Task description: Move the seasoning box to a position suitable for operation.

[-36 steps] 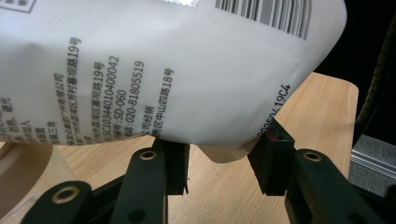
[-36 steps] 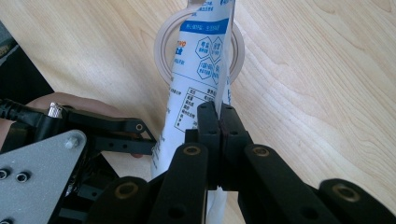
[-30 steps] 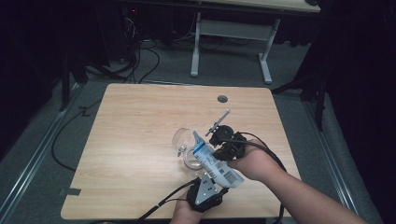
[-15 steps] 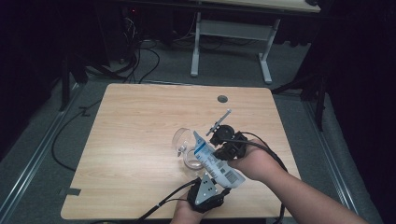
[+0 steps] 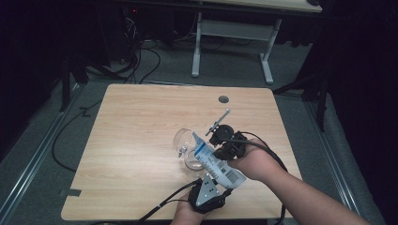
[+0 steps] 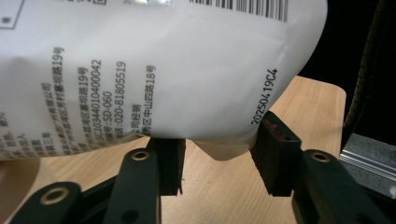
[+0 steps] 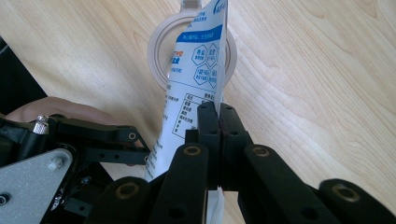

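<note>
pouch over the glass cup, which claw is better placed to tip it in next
Right. The right claw is shut on the pouch edge, its top already over the glass cup. The left claw only straddles the pouch bottom, pads not pressing.

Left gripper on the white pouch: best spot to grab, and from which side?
Probably the pouch's rounded bottom end, from below, jaws straddling it. The right gripper already pinches the flat side seam, tipping the top over the glass. The left gripper sits under that bottom end.

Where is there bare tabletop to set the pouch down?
The table's whole left half and the far strip beside the round hole are bare. It's crowded near-right, around the glass jar, pouch, left gripper and right gripper.
</note>
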`<move>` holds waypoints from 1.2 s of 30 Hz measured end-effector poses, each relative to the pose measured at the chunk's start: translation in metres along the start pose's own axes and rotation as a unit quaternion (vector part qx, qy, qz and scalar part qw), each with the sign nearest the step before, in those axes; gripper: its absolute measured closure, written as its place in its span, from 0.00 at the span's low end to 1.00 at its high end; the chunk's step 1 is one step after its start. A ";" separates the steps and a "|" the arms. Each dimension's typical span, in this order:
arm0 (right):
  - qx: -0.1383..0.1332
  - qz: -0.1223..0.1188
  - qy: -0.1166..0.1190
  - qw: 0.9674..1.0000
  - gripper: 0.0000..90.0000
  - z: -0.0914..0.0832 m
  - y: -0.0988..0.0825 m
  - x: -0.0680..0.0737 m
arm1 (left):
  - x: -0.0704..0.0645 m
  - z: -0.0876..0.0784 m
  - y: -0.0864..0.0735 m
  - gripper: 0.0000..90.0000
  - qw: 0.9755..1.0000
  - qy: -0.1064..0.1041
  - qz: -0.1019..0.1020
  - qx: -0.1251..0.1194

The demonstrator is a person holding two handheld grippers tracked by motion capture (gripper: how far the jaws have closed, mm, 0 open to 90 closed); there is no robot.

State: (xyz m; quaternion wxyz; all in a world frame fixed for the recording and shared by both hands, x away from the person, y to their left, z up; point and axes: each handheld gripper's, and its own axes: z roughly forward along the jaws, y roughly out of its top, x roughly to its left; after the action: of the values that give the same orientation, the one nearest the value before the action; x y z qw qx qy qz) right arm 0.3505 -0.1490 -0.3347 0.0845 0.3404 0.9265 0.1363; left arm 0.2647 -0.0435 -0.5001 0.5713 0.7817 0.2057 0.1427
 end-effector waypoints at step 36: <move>-0.005 -0.008 0.004 1.000 1.00 0.001 0.004 0.001 | 0.002 -0.001 0.005 0.66 1.000 -0.003 -0.008 -0.001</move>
State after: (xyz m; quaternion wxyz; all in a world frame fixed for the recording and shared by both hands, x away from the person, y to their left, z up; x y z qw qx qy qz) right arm 0.3529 -0.1453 -0.3340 0.0837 0.3323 0.9287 0.1414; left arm 0.2665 -0.0435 -0.4955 0.5737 0.7799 0.2100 0.1362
